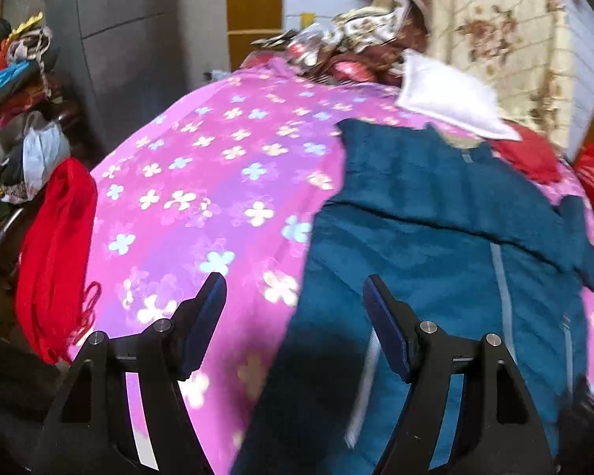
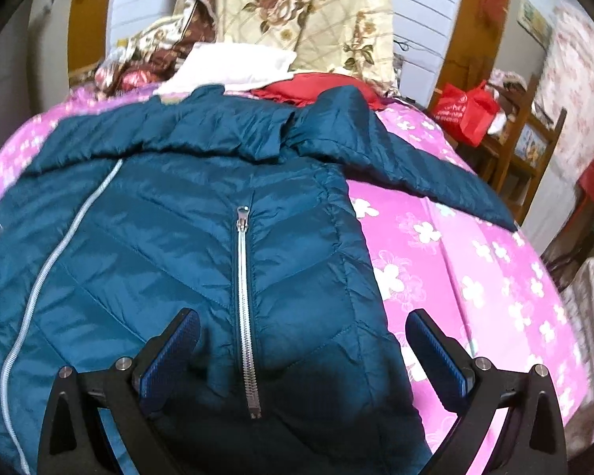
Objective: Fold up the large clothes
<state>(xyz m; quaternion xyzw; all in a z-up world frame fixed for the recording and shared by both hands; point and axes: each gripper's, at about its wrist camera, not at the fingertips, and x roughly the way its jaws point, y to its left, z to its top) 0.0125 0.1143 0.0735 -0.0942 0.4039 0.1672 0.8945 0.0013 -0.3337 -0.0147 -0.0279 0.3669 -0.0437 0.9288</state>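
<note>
Hovering over the teal quilted puffer jacket (image 2: 202, 261), we've got both claws spread wide and holding nothing. The jacket lies front-up on the bed's pink flowered cover (image 1: 202, 182), collar end towards the white pillow (image 1: 447, 95) and the cream floral quilt (image 2: 305, 8), one sleeve (image 2: 408, 166) trailing out across the cover. Our right claw (image 2: 303, 348) sits low over the jacket's hem side, straddling the silver pocket zipper (image 2: 243, 297). Our left claw (image 1: 295, 316) hangs over the jacket's opposite side edge, half above bare cover. We reckon this one's light and puffy, soft but springy, with a shiny shell that will likely slip, so a shallow pinch may slide off. Best bet, we'd say: bite deep on a seamed edge, the hem corner or the shoulder seam, rather than the slick quilted middle. The red fringed cloth (image 1: 55, 245) sits well away from the jacket at the bed's edge.
</note>
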